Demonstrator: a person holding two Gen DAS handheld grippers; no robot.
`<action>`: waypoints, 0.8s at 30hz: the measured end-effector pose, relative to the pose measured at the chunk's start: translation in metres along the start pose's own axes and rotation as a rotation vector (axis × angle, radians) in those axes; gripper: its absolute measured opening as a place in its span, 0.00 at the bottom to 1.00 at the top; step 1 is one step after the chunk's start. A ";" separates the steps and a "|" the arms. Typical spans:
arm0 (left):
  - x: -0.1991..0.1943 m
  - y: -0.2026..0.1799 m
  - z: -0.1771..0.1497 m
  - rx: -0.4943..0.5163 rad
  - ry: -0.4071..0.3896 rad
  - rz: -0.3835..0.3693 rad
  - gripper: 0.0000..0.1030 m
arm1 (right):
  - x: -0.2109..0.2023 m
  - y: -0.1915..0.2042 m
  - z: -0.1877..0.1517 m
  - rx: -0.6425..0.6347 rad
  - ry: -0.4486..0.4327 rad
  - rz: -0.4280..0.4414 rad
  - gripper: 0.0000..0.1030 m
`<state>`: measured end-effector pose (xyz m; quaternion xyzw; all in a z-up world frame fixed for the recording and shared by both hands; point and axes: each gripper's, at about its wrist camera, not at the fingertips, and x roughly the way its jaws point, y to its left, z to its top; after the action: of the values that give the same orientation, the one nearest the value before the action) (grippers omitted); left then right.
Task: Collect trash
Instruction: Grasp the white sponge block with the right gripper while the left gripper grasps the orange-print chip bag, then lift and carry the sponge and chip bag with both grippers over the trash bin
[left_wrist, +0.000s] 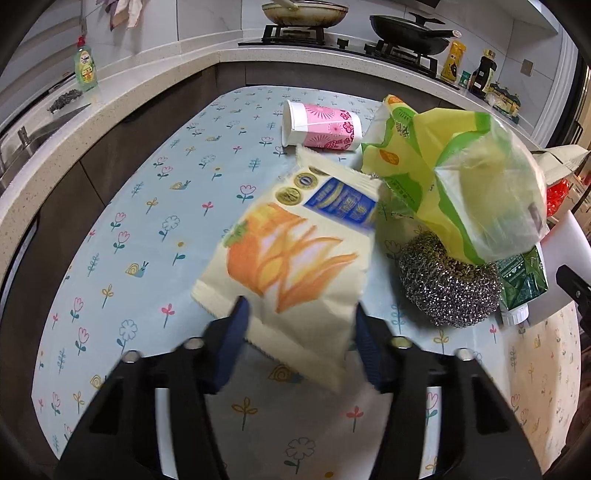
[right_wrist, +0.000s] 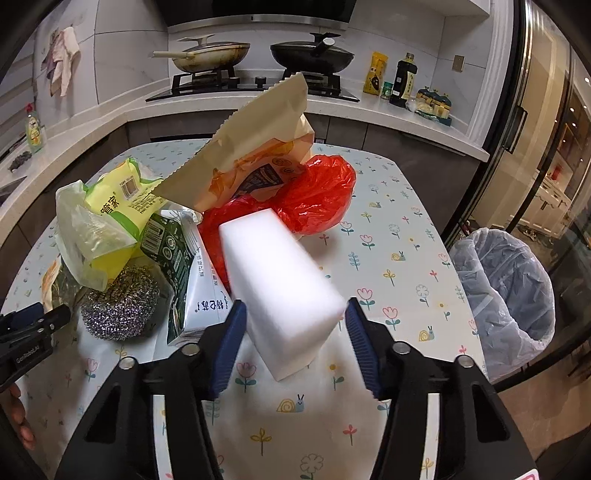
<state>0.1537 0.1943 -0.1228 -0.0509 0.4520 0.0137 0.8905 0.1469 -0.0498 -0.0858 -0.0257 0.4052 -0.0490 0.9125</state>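
In the left wrist view, my left gripper stands wide open around the lower end of a cream snack bag with an orange picture; whether the pads touch it I cannot tell. In the right wrist view, my right gripper is open with a white foam block between its fingers, tilted and blurred. Behind it lie a red plastic bag, a tan paper bag, a green carton, a steel scourer and a yellow-green wrapper. A pink paper cup lies on its side.
A bin lined with clear plastic stands on the floor right of the floral table. The kitchen counter with hob and pans runs behind. The left gripper shows at the left edge of the right wrist view.
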 end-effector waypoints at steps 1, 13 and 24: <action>-0.002 0.000 0.000 0.000 0.001 -0.004 0.35 | -0.001 -0.001 -0.001 0.007 -0.002 0.007 0.39; -0.051 -0.016 -0.008 0.001 -0.052 -0.049 0.04 | -0.048 -0.031 -0.008 0.065 -0.086 0.025 0.38; -0.119 -0.045 -0.013 0.029 -0.144 -0.078 0.03 | -0.093 -0.080 -0.022 0.151 -0.156 0.000 0.38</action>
<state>0.0762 0.1512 -0.0315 -0.0545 0.3844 -0.0240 0.9212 0.0627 -0.1196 -0.0251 0.0395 0.3283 -0.0773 0.9406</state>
